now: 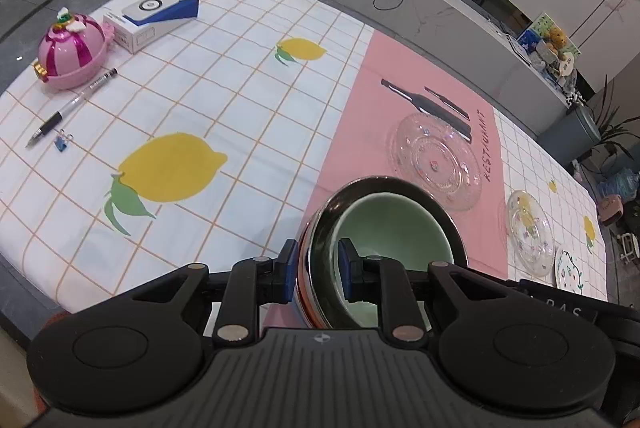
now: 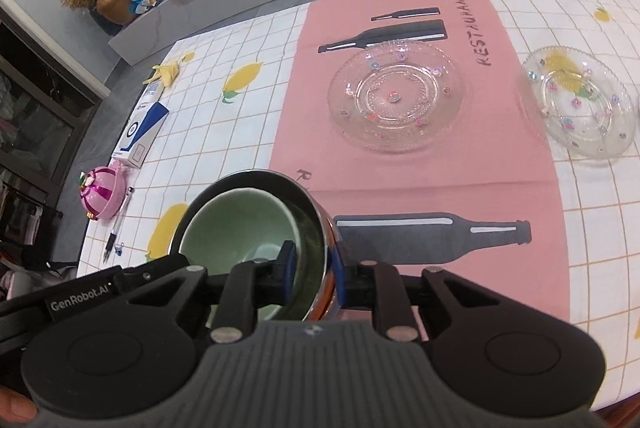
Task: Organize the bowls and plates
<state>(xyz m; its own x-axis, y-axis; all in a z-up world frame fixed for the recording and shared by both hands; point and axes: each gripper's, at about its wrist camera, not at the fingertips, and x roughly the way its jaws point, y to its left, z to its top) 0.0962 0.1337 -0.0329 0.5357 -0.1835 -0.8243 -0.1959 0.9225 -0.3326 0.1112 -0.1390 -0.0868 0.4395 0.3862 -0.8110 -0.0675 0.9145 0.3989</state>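
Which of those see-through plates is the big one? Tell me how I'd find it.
Look for the pink mat in the middle of the lemon-print tablecloth. The big glass plate lies on it, beside the word RESTAURANT. The smaller glass plate lies off the mat, on the white checks.

The left gripper [image 1: 317, 270] fills the bottom of its frame: a dark grey housing with ribbed grooves and a small round emblem at its top centre, flanked by two black domed discs at lower left and lower right. From these, black link arms run up toward the middle, pinned with flat silver rivets — four show. Each finger ends in a blue pad [image 1: 289, 270].

The right gripper [image 2: 314, 274] is built the same: ribbed grey housing, black discs, silver rivets, blue-padded fingers [image 2: 289, 274]. At the left of its frame a black bar carries white lettering — "GenRobot.AI". A fingertip of the person's hand [image 2: 14, 406] shows in the lower left corner.
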